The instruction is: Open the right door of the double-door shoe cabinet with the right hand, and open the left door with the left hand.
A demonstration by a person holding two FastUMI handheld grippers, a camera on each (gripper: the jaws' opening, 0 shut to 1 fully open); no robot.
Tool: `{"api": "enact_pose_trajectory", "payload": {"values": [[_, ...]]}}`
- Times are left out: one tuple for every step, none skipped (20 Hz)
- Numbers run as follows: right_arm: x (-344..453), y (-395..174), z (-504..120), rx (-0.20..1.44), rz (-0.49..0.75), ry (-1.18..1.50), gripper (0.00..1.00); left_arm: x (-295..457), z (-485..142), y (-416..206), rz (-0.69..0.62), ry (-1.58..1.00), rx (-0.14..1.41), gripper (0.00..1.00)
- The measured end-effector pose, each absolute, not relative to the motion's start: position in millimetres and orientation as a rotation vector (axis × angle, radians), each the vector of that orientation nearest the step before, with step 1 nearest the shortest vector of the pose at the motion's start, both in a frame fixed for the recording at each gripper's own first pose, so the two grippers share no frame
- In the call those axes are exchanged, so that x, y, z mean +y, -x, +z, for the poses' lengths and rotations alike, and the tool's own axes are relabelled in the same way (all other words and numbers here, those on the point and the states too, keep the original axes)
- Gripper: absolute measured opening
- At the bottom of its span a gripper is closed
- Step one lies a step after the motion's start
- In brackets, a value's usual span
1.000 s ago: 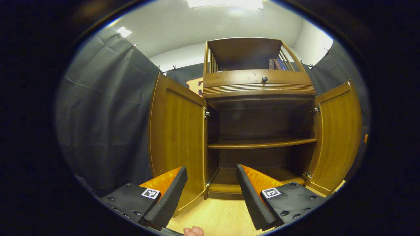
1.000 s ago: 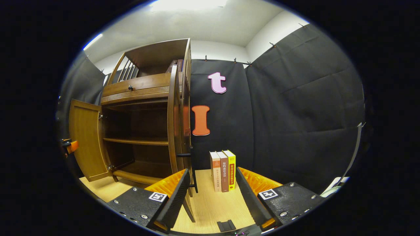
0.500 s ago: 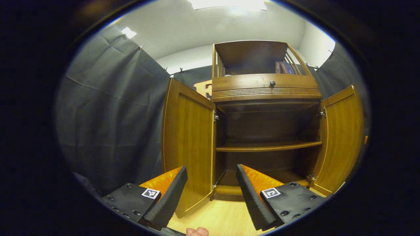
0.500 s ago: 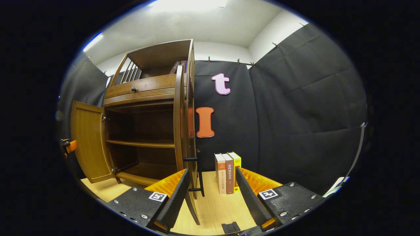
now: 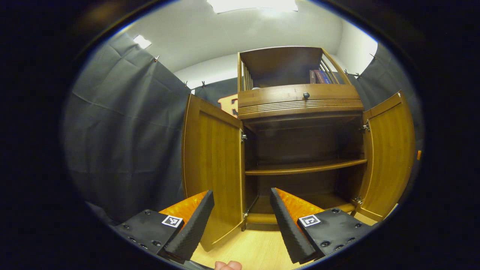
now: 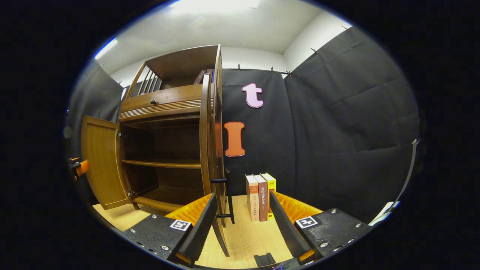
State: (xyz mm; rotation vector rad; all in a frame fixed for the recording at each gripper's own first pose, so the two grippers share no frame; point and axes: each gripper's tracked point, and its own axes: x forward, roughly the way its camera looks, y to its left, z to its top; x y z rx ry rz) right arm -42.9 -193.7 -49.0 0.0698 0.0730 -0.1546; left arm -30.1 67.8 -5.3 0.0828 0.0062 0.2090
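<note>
Shoe cabinet (image 5: 300, 150) at 12 o'clock. Left door (image 5: 213, 168) at 10, right door (image 5: 388, 157) at 2, both swung open. Left tongs (image 5: 242, 221) and right tongs (image 6: 242, 223) apart, empty. Task judged complete; withdraw straight, avoid door edges.

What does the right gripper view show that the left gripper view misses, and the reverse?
Right gripper view: three books standing on the floor beside the cabinet, and the handle on the edge-on right door. Left gripper view: that door's inner face and a fingertip at the bottom edge. Both: the cabinet with both doors open, the left door, the shelf, the knob.
</note>
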Motion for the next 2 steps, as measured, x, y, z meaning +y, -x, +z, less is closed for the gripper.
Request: {"api": "enact_pose_trajectory", "payload": {"values": [[-194.4,44.3,-48.9,0.072,-0.156,-0.067,0.92,63.1,-3.9,29.4,0.2,-0.085,0.002,0.97],[-195.2,45.7,-46.6,0.069,-0.159,-0.063,0.92,59.4,-3.2,28.2,0.191,-0.085,0.001,0.98]]}}
